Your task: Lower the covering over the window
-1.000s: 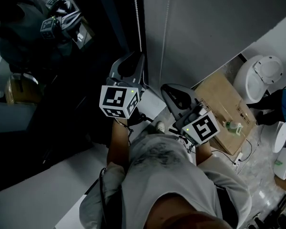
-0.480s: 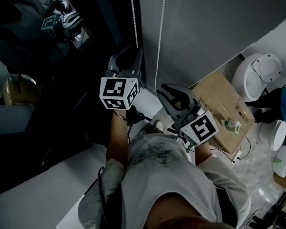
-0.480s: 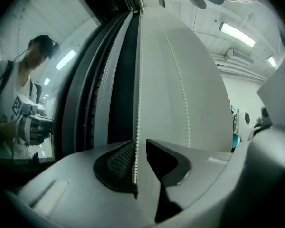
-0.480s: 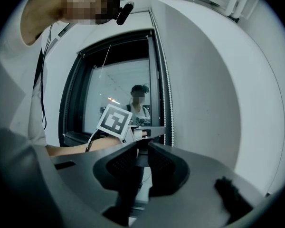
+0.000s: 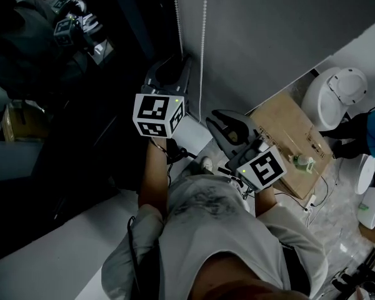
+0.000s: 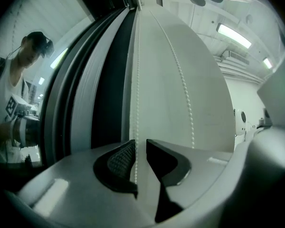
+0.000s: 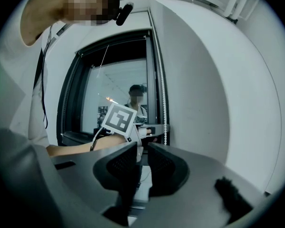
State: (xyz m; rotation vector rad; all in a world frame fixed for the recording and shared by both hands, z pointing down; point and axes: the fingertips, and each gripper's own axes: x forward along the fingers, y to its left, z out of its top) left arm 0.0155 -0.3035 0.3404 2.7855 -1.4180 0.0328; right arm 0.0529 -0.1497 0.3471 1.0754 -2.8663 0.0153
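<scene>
Two tongs, both just opened, spread. Left tongs (image 6: 140, 146) straddling one bead-chain strand (image 6: 136, 103), unpinched; second strand (image 6: 185, 95) just right. Nothing between right tongs (image 7: 142, 148).

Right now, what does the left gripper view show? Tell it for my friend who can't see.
The left gripper has just been opening its jaws, which stand apart with a bead chain hanging between them, not pinched. A second strand hangs to the right against a pale wall, and a dark window frame runs down the left.

Bead chain (image 5: 204, 36) hangs between window (image 5: 81, 124) at left and cardboard box (image 5: 287, 136) at right.
</scene>
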